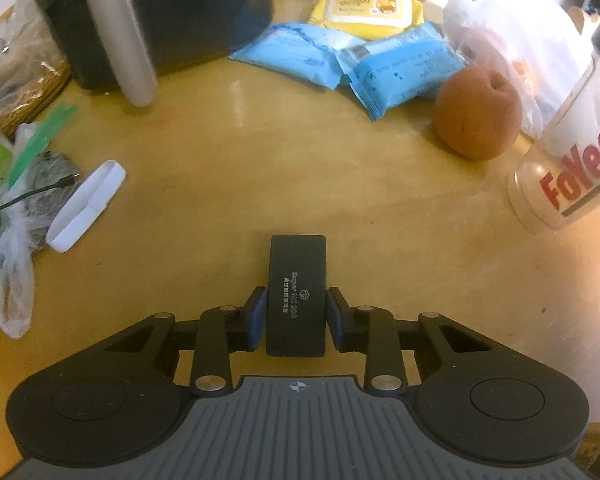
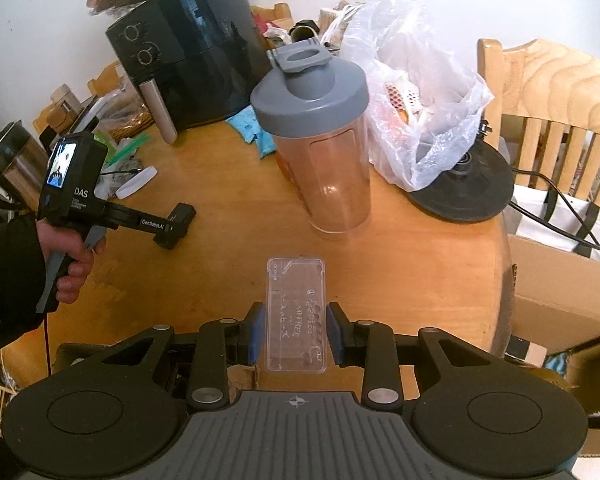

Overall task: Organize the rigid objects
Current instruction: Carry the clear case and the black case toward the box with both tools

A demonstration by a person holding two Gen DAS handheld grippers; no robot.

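Note:
My left gripper (image 1: 296, 316) is shut on a flat black box (image 1: 297, 280) with pale lettering, held just above the wooden table (image 1: 300, 184). In the right wrist view the left gripper (image 2: 176, 226) shows at the left with the black box (image 2: 180, 222) in it. My right gripper (image 2: 296, 330) is shut on a clear plastic case (image 2: 296, 312), held above the table (image 2: 412, 264) near its front edge.
A shaker bottle (image 2: 320, 136) stands mid-table. A black air fryer (image 2: 188, 48), blue packets (image 1: 340, 60), a yellow wipes pack (image 1: 366, 10), a brown round fruit (image 1: 476, 114), a white lid (image 1: 86, 206), plastic bags (image 2: 416, 92) and a black round base (image 2: 464, 188) surround it.

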